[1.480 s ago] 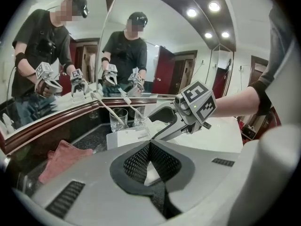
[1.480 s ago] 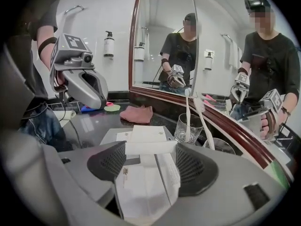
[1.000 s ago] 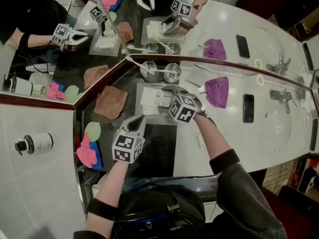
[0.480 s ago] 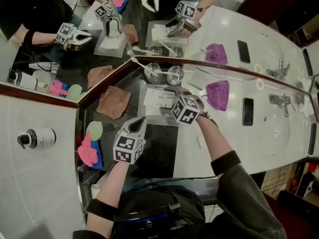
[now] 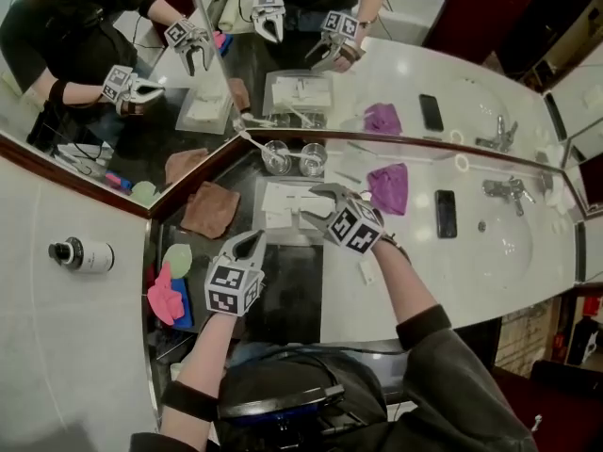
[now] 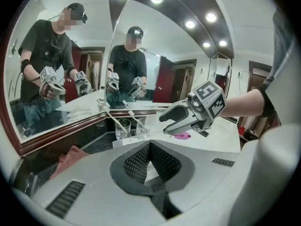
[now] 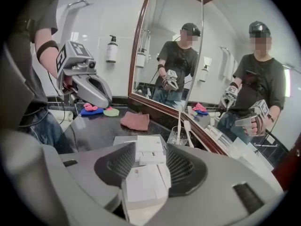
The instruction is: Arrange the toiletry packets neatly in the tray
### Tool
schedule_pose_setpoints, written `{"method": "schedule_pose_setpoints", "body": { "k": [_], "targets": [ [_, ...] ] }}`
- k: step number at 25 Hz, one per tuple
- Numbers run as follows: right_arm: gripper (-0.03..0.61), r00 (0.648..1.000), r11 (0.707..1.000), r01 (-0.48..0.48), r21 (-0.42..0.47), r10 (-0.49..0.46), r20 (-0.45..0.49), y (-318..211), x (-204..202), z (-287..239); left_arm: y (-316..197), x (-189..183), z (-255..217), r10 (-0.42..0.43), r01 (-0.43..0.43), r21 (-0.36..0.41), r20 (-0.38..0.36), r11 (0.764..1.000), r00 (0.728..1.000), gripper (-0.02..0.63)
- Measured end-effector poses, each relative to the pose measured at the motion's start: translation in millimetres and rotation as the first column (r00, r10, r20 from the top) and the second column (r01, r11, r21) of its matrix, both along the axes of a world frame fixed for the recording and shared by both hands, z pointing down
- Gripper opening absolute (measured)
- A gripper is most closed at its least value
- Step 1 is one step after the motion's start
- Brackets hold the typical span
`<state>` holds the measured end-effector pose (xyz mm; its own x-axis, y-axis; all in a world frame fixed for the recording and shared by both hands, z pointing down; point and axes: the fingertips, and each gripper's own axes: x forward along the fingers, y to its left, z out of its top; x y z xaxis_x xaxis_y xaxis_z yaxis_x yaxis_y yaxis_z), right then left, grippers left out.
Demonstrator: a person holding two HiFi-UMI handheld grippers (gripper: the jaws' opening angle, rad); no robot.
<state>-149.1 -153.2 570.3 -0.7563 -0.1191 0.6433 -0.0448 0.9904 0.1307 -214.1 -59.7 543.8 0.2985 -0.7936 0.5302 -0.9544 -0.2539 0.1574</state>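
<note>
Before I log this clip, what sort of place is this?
Most likely a hotel-style bathroom vanity: a sink with a faucet set in the white counter, angled wall mirrors behind it, and two glasses holding toothbrushes beside a tray of toiletry packets.

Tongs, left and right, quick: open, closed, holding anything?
Left tongs: closed, empty.
Right tongs: open, jaws have just been closing, nothing gripped; packets in the tray show through the gap.

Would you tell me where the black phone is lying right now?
In the head view, the black phone lies on the white counter, between the purple cloth and the faucet.
</note>
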Motion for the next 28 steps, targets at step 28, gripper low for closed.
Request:
{"method": "schedule_pose_setpoints", "body": {
  "k": [28],
  "targets": [
    [0.017,0.828,0.848,-0.496,-0.185,0.526,0.191,111.7,180.0,-62.6,63.8,51.2,-48.0,0.153,-0.152,0.087,-0.002,0.985,0.988,0.0]
  ]
}}
